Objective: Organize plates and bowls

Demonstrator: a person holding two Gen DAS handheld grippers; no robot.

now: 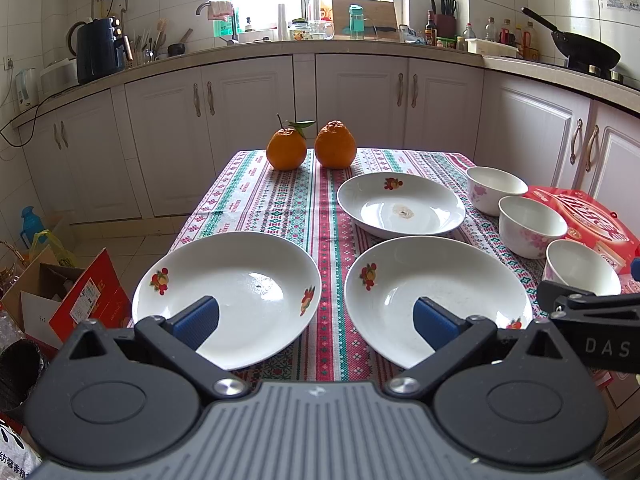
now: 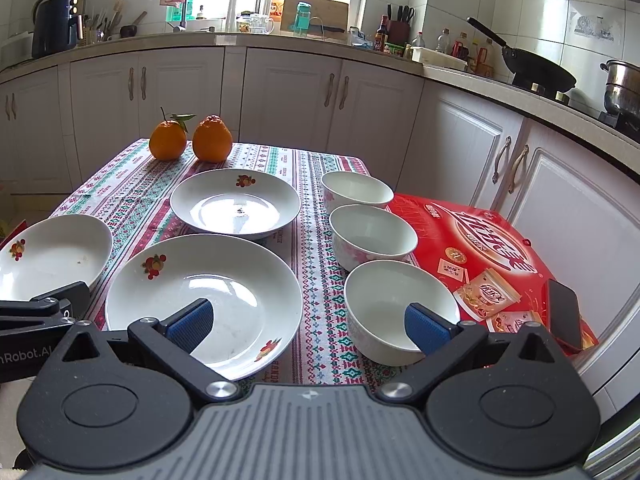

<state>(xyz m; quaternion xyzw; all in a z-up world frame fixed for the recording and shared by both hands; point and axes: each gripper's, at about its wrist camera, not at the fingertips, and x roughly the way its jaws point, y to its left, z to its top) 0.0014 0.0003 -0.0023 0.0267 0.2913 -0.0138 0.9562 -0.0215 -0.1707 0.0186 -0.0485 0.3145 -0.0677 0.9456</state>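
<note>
On the table (image 1: 276, 200) we had three plates and three bowls laid out apart, nothing stacked, so we judged the task was just starting. The next move called for gripping one plate by its rim and setting it on another. Our left claw (image 1: 316, 320) hovered wide open and empty, between the left plate (image 1: 240, 280) and the near plate (image 1: 432, 284). Our right claw (image 2: 308, 320), equally wide and empty, hung between that near plate (image 2: 224, 292) and the nearest bowl (image 2: 384, 300).
</note>
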